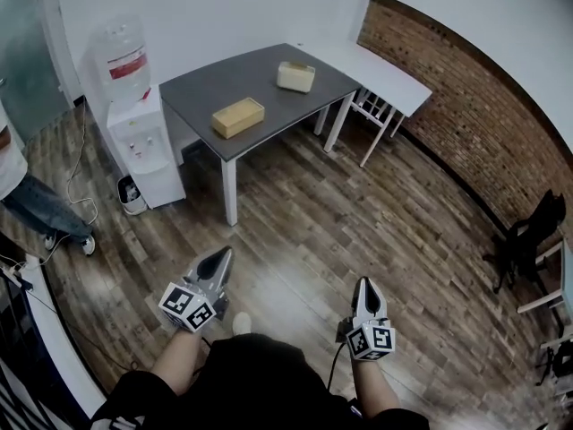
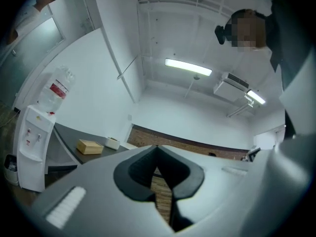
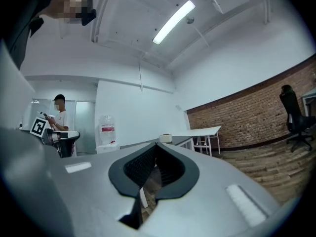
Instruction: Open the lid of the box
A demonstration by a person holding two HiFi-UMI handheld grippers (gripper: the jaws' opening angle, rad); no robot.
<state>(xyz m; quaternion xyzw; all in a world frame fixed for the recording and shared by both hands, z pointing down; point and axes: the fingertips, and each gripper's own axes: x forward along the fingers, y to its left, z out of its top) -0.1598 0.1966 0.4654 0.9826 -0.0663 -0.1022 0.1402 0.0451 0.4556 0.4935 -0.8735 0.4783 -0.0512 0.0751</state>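
Two boxes sit on the dark grey table: a tan box near the front edge and a cream box further back. Their lids lie flat. In the left gripper view the tan box and the cream box appear small and far off at the left. Only the cream box shows over the jaws in the right gripper view. My left gripper and right gripper hang over the wooden floor, well short of the table. Both are shut and hold nothing.
A water dispenser stands left of the table and a white table joins it at the right. A brick wall runs along the right, with a black chair near it. A person stands at the far left.
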